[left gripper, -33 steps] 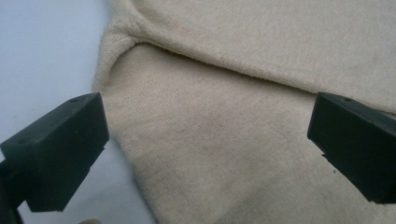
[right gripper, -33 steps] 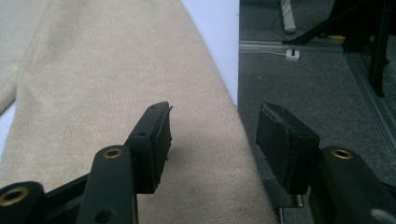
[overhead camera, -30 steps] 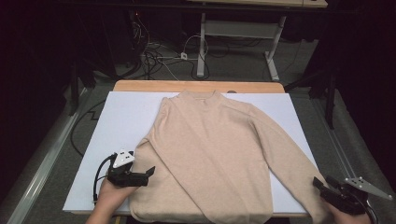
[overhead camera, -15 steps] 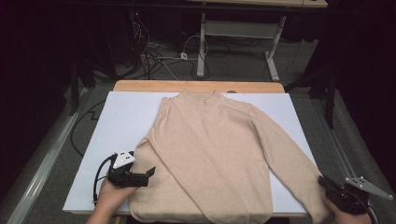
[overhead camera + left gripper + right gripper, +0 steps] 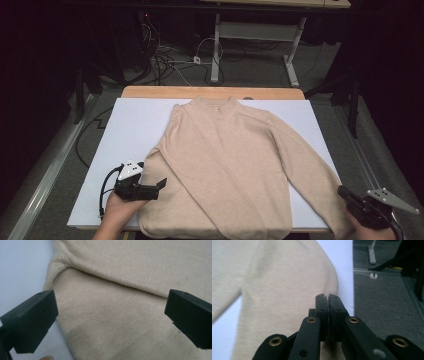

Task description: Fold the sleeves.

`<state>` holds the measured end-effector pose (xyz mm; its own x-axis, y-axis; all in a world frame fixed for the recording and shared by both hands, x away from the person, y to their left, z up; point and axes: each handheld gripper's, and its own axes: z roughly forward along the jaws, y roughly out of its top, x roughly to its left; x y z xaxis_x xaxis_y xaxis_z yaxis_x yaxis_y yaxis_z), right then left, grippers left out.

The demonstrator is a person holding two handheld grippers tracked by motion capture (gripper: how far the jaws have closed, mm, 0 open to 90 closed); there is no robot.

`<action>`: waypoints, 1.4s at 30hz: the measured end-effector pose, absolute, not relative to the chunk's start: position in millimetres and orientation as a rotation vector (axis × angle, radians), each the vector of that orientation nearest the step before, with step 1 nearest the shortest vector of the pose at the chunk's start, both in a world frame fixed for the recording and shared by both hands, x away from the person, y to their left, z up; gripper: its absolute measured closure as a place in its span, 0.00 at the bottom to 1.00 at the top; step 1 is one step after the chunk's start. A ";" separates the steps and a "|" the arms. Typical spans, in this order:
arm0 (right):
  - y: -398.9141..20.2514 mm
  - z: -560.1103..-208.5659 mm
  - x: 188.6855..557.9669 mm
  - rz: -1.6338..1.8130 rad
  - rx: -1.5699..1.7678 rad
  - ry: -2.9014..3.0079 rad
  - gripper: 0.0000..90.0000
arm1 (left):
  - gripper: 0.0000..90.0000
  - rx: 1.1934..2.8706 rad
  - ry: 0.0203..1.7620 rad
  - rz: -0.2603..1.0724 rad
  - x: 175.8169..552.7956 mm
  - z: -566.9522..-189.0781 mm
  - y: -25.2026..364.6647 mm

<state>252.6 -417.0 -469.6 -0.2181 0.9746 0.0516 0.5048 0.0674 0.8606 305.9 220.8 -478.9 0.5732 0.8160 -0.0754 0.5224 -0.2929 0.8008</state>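
Observation:
A beige sweater [image 5: 230, 165] lies flat on the white table cover [image 5: 135, 125], neck at the far side. Its left sleeve is folded in across the body, and the right sleeve runs out to the near right corner. My left gripper [image 5: 162, 185] rests at the sweater's near left edge with its jaws wide open. In the left gripper view, the left gripper [image 5: 112, 315] has the sweater [image 5: 125, 277] fold lying between and below the jaws. My right gripper [image 5: 342, 191] sits at the right sleeve's end. The right gripper [image 5: 328, 298] is shut, pinching a thin edge of the sleeve [image 5: 274, 285].
A wooden table edge [image 5: 215, 92] shows past the white cover. Cables [image 5: 170, 60] and a metal frame [image 5: 260, 30] lie on the dark floor behind. The table's right edge drops to grey floor [image 5: 382, 310] beside my right gripper.
The right gripper's jaws have come together at the sleeve's end. The left gripper and the sweater have stayed where they were.

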 end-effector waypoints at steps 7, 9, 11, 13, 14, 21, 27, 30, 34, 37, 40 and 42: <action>-396.7 -460.3 250.9 1.131 1.398 1.797 0.97 | 0.00 1.945 1.050 0.452 297.5 -482.7 221.3; -389.3 -457.4 250.1 1.150 1.382 1.802 0.97 | 0.00 1.944 1.046 0.459 297.1 -482.5 220.8; -381.3 -455.0 250.3 1.161 1.356 1.811 0.97 | 0.00 1.951 1.057 0.462 297.9 -481.9 220.7; -371.9 -452.8 251.3 1.178 1.332 1.825 0.97 | 0.00 1.951 1.067 0.460 298.8 -481.7 220.9; -366.7 -451.7 251.9 1.190 1.322 1.832 0.97 | 0.00 1.958 1.074 0.455 299.9 -481.8 221.3; -343.8 -446.5 254.2 1.242 1.282 1.861 0.97 | 0.00 1.985 1.059 0.461 299.7 -483.1 219.8; -319.5 -437.8 267.1 1.229 1.227 1.906 0.97 | 0.00 1.972 1.036 0.459 297.6 -482.8 220.7; -303.6 -429.4 277.7 1.250 1.189 1.911 0.97 | 0.00 1.980 1.028 0.457 297.4 -482.6 219.9; -280.9 -421.9 291.9 1.293 1.144 1.915 0.97 | 0.00 1.977 1.026 0.451 297.2 -482.3 219.7; -257.4 -416.4 305.7 1.324 1.103 1.926 0.97 | 0.00 1.980 1.023 0.448 297.0 -482.7 219.4; -232.5 -410.5 319.4 1.356 1.052 1.943 0.97 | 0.00 1.974 1.020 0.444 296.9 -482.6 220.2; -214.9 -407.2 326.2 1.382 1.021 1.958 0.97 | 0.00 1.969 1.021 0.439 296.8 -482.6 221.6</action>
